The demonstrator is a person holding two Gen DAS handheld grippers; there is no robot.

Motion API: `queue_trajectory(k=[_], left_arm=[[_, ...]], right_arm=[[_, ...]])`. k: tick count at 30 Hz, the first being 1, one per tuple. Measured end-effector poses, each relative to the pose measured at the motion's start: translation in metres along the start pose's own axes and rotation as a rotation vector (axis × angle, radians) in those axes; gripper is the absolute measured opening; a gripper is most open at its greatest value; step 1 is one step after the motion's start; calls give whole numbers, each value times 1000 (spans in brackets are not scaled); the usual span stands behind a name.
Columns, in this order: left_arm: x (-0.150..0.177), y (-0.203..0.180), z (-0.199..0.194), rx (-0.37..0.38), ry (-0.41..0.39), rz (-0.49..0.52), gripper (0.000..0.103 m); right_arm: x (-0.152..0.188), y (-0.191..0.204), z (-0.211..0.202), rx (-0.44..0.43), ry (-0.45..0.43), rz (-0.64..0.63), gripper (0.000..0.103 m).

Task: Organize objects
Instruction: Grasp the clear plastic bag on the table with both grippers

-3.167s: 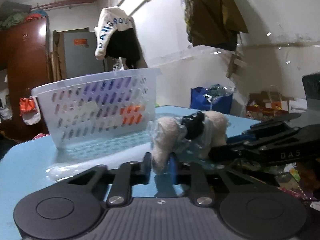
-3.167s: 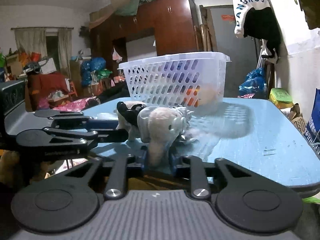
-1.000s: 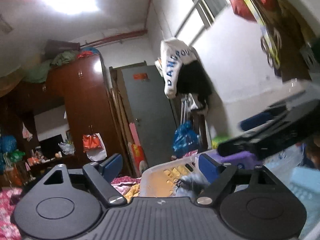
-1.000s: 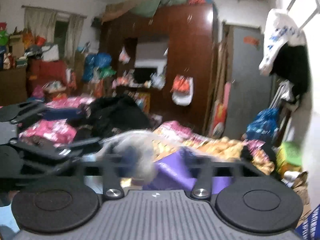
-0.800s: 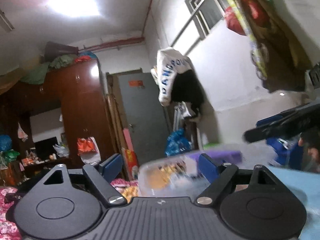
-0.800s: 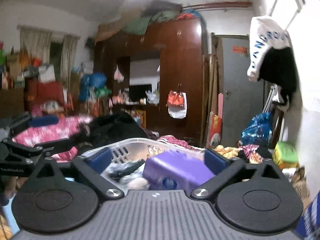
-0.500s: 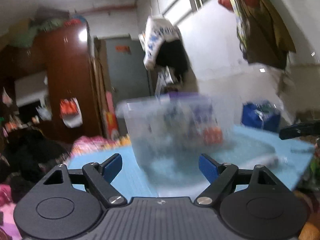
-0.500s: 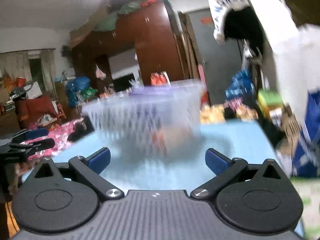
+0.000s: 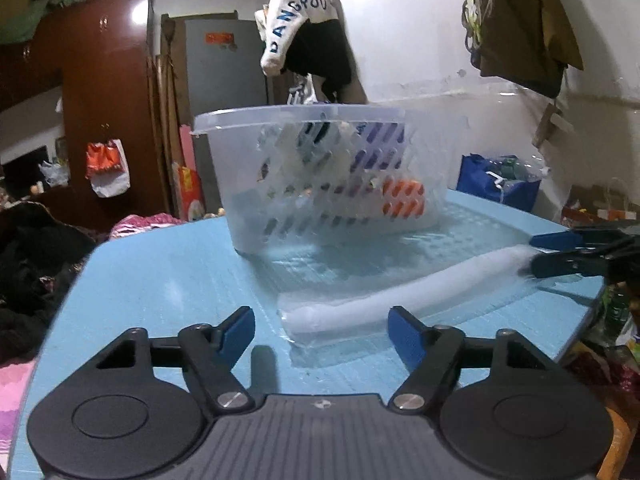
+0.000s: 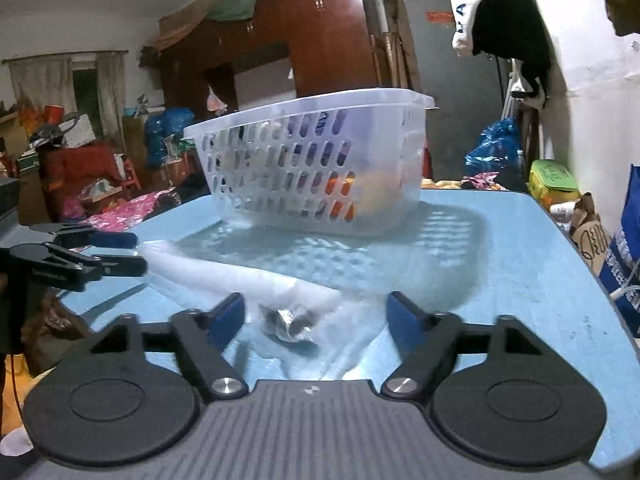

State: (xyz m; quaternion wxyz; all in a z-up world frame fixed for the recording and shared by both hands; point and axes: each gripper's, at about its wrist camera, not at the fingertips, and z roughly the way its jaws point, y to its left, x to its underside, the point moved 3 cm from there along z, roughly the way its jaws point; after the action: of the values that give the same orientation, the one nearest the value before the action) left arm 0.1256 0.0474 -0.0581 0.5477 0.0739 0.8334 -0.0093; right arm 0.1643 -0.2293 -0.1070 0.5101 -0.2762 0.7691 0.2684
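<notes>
A long white roll in clear plastic wrap (image 9: 404, 292) lies on the blue table (image 9: 160, 288), in front of a white slotted basket (image 9: 320, 176) that holds purple, orange and pale items. My left gripper (image 9: 322, 330) is open and empty, low over the table with the roll's near end between its fingers. My right gripper (image 10: 314, 316) is open and empty at the roll's (image 10: 240, 276) other end. The basket (image 10: 316, 168) stands behind. Each gripper shows in the other's view, the right one (image 9: 572, 252) and the left one (image 10: 88, 252).
The table's edges (image 10: 600, 280) are close on both sides. A dark wooden wardrobe (image 10: 280, 40), a grey door (image 9: 224, 80), hanging clothes (image 9: 308, 40) and bags and clutter on the floor (image 10: 500, 152) surround the table.
Both grippers held a plush toy on the table, lifted it over the basket and let go of it. They have come back down, open, to the two ends of the white roll.
</notes>
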Motion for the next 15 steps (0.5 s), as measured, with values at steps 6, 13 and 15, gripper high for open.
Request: queue_trajectory(k=[6, 13, 15], left_arm=[[0, -7, 5, 25, 20, -1, 71], [0, -6, 5, 14, 7, -8, 47], [0, -5, 5, 20, 5, -12, 42]], right_arm=[[5, 6, 2, 18, -5, -61, 60], [5, 8, 3, 18, -7, -88, 41], [6, 7, 2, 16, -9, -83, 38]])
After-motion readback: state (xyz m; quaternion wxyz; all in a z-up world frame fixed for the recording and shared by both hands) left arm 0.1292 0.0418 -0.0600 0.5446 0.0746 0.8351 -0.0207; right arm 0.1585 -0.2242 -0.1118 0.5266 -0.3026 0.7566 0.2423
